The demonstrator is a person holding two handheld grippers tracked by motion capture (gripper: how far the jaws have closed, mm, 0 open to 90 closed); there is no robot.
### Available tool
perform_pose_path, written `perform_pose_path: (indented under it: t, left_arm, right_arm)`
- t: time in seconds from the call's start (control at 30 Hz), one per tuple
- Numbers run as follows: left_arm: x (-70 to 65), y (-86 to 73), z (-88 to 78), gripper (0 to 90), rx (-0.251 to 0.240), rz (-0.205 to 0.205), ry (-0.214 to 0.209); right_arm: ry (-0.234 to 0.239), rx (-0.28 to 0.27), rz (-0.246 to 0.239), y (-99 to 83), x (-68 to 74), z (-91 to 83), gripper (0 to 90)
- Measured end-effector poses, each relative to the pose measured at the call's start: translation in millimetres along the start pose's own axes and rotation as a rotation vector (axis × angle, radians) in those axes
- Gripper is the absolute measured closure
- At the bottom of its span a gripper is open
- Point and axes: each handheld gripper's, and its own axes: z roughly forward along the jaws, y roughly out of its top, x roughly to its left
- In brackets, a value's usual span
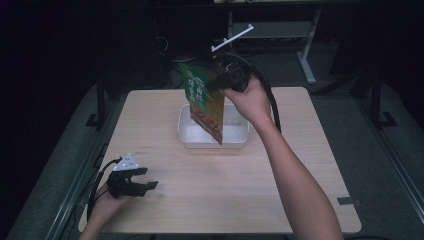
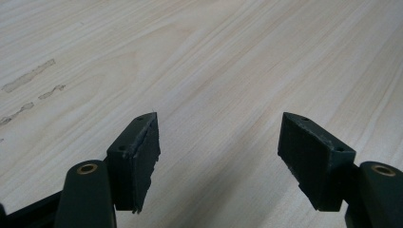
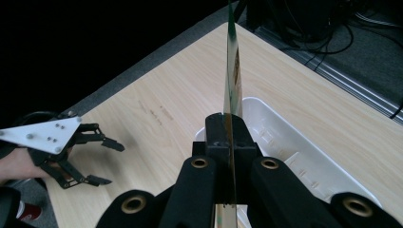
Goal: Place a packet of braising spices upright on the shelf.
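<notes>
A flat green and orange snack packet (image 1: 205, 102) hangs upright over the white tray (image 1: 187, 135), its lower corner just above the tray's floor. My right gripper (image 1: 212, 85) is shut on the packet's upper right edge. In the right gripper view the packet (image 3: 233, 71) shows edge-on, clamped between the black jaws of that gripper (image 3: 227, 128), with the tray (image 3: 304, 156) beneath. My left gripper (image 1: 147, 178) rests low over the table's front left corner, open, nothing between its fingers (image 2: 138, 156). The left gripper (image 3: 105, 161) also appears far off in the right gripper view.
The wooden table (image 1: 210, 200) is bare around the tray. Dark floor, cables and a metal stand lie beyond the far edge. A black cable (image 1: 272, 102) trails from the right gripper over the forearm.
</notes>
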Motion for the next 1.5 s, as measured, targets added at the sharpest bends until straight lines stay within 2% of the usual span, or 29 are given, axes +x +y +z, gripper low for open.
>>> perform_pose_path:
  t: [0.9,1.33,1.5]
  left_arm:
    - [0.1,0.3,-0.6,30.2,-0.004,0.006,0.0]
    - [-0.5,0.8,-2.0,30.1,-0.016,0.011,0.004]
    - [-0.6,0.9,-2.2,30.1,-0.018,0.013,0.004]
  right_arm:
    - [-0.059,-0.015,0.032,8.4,-10.1,27.1,89.9]
    - [-0.071,-0.027,0.057,11.0,-10.9,39.5,89.9]
    - [-0.076,-0.029,0.052,11.7,-11.1,44.9,89.8]
